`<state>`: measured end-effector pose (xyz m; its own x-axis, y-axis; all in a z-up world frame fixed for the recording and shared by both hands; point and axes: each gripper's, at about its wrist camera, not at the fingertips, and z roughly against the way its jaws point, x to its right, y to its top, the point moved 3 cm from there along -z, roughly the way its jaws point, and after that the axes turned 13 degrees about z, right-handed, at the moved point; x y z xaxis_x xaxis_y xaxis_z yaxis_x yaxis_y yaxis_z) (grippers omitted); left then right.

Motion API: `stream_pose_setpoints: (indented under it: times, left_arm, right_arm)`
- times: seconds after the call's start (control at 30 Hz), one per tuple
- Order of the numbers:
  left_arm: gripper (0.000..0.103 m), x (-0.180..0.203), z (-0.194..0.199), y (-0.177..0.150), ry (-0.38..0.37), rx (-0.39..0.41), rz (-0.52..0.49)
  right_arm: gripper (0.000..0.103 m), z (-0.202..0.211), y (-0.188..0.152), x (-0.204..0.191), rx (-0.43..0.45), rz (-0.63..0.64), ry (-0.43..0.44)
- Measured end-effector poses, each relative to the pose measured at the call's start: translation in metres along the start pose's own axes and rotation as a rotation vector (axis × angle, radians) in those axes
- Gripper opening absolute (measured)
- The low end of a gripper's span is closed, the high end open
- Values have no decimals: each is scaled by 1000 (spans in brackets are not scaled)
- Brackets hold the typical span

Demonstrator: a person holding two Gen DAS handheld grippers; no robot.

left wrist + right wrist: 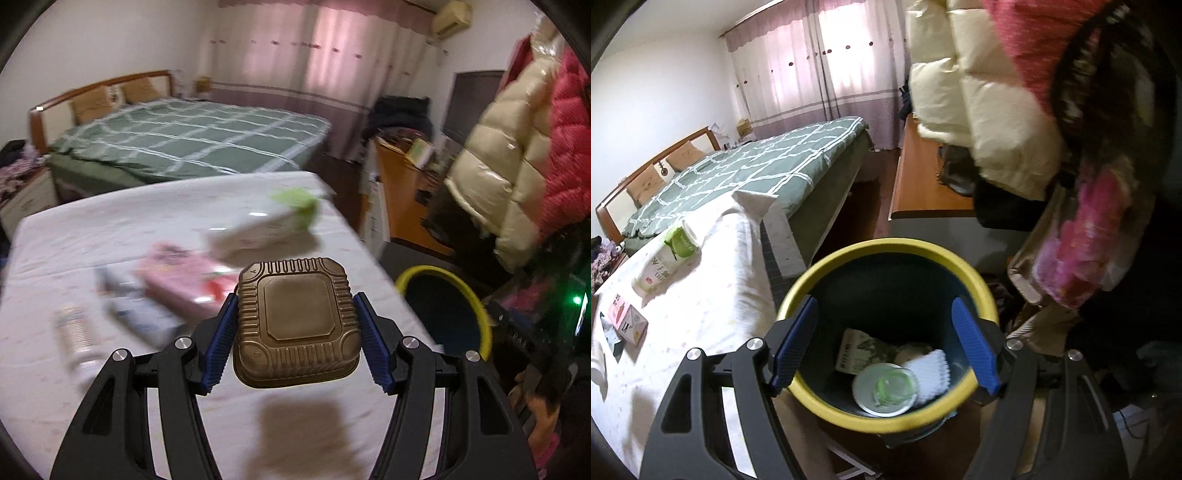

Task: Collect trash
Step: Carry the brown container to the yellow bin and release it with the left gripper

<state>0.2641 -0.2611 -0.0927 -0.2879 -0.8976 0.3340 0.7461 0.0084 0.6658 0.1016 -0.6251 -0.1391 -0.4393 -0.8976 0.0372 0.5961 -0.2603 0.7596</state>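
My left gripper (297, 325) is shut on a brown ribbed plastic tray (297, 323), held bottom-up above the white-clothed table (92, 236). On the table lie a white and green carton (266, 225), a pink box (177, 277) and a small white bottle (75, 332), all blurred. The yellow-rimmed dark bin (450, 314) stands to the right of the table. My right gripper (886, 343) hangs open right over that bin (827, 266), nothing between its blue pads. Inside the bin lie a clear lid (886, 387), a white cloth (932, 373) and a printed carton (857, 350).
A green checked bed (192, 140) stands behind the table. Cream and pink puffy jackets (517, 155) hang at the right, close above the bin. A wooden desk (923, 184) sits beyond the bin. The carton (670, 258) and pink box (626, 321) show on the table in the right wrist view.
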Motion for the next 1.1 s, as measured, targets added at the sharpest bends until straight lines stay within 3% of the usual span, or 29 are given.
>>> stream_pose_setpoints:
  times: [0.37,0.57,0.87,0.93,0.97,1.1]
  left_arm:
    - [62,146,-90,-32,-143,-159,-158]
    - [62,192,-129,-46,-165,-227,-203]
    - [63,213,-163,-64,-152,-282,-241]
    - [72,214,-166,-65,-147,-289,-240]
    - [82,214,-165,-64,-146,-284,-236]
    - [85,206,-151,-56,-152,-257,-234]
  right_arm:
    - [71,15,-27,49,-9,-49,-6]
    - [71,14,-36,68,-22,-85,-15]
    - [71,11,-40,84,-34,-110,-25]
    - [71,9,-39,84,-36,-110,-24]
    - [71,9,-39,83,-38,-109,-24]
    - [71,9,-37,81,-40,-103,-25]
